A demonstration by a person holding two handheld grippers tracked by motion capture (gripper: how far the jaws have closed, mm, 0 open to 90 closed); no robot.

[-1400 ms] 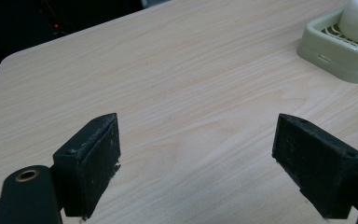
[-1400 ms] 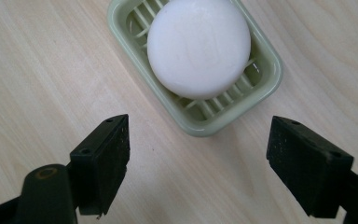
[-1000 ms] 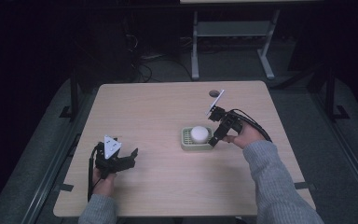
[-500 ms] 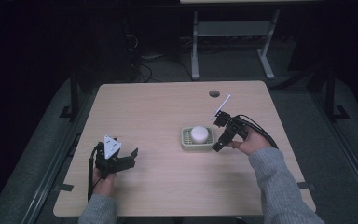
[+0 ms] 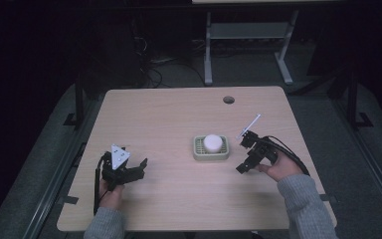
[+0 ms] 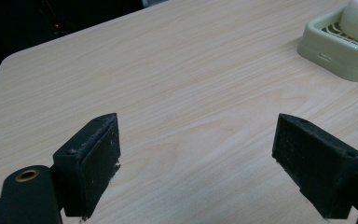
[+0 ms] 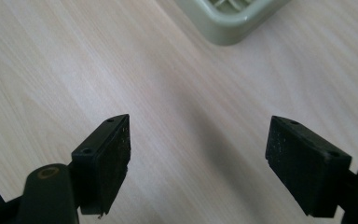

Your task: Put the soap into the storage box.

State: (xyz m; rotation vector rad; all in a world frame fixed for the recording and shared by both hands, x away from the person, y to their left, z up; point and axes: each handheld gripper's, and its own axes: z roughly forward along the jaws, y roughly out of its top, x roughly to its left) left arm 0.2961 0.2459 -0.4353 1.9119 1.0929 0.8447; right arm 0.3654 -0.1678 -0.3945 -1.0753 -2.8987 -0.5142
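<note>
A white soap bar (image 5: pixel 212 143) is lying in a pale green soap dish (image 5: pixel 199 154) at the middle of the bench (image 5: pixel 169 114), just left of the right gripper (image 5: pixel 244 154). It is being judged light, hard and slippery, best gripped across its sides. Both the right and the left gripper (image 5: pixel 138 168) are being held wide open, empty. The dish's slatted floor is being shown in the left gripper view, the whole layout in the high view.
</note>
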